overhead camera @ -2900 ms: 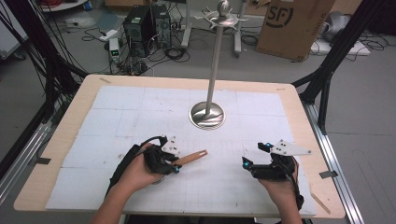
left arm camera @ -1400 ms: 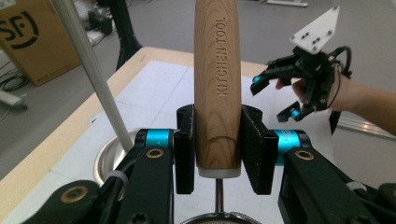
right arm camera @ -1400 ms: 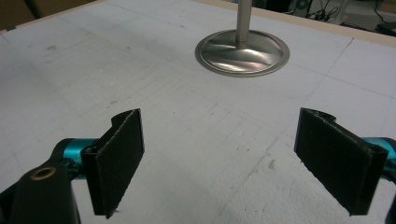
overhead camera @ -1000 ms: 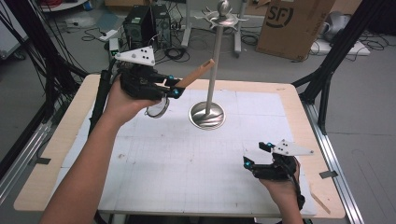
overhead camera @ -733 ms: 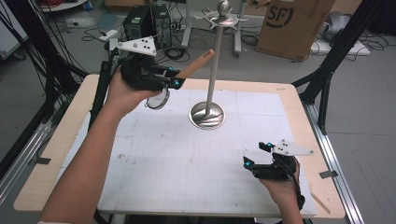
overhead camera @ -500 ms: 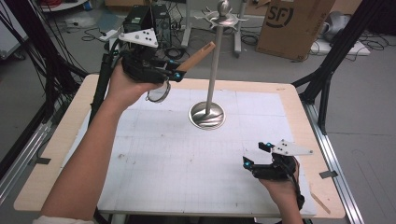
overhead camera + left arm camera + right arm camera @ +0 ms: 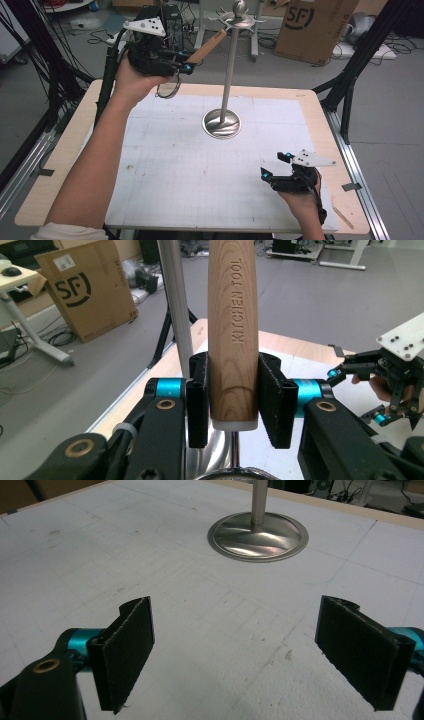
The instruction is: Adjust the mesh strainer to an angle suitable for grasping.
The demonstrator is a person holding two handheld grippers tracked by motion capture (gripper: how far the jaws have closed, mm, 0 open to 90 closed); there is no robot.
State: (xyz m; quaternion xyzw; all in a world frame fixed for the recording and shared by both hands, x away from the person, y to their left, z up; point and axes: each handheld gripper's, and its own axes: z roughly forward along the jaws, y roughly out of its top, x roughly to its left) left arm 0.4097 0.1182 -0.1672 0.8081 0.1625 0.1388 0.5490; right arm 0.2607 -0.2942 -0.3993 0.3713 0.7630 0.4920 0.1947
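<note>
Left fingers: your left gripper [image 7: 186, 64] is clamped on a wooden handle [image 7: 233, 330] stamped KITCHEN TOOL; both black pads [image 7: 274, 407] press its sides near the butt end.
Right fingers: your right gripper [image 7: 250, 650] stands wide apart with nothing between the pads, low over the white mat [image 7: 200, 165].
Utensil: the handle [image 7: 207, 46] is raised above the table's far left, slanting up toward the top of the metal stand [image 7: 233, 60]; a round wire end [image 7: 167, 89] hangs below your left hand [image 7: 131, 80].
Stand: its pole rises from a round steel base [image 7: 221, 123] at the mat's far middle, hooks at the top.
Edges: your right hand [image 7: 300, 200] sits near the table's [image 7: 65, 150] near right edge.
Open room: the mat between your arms lies bare.
Beyond the table: a cardboard box [image 7: 312, 27] and cables on the floor.
</note>
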